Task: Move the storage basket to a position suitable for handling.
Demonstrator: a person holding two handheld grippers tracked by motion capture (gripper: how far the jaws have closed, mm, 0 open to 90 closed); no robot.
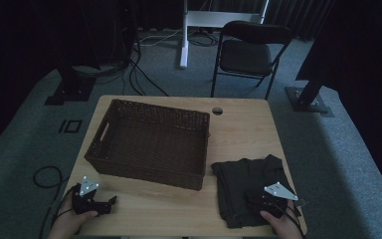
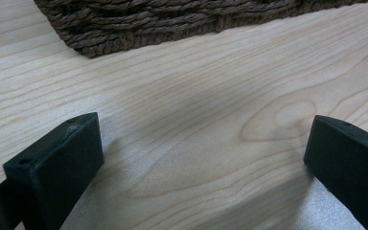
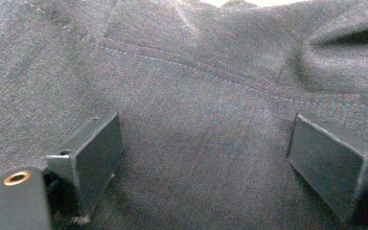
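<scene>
Both grippers stand spread: we hold our right gripper (image 1: 258, 198) low over the folded dark garment (image 1: 246, 174) just right of the basket (image 1: 149, 142), ready to pinch it, while our left gripper (image 1: 110, 201) waits on the desk (image 1: 238, 129) before the basket.

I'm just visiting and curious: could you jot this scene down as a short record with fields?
Table: light wooden table
Basket: dark wicker basket, nothing in it, left of centre
Cloth: folded dark garment on the table, right of the basket
Left gripper: jaws open over bare wood, near the basket
Right gripper: jaws open over the garment, nothing gripped
</scene>
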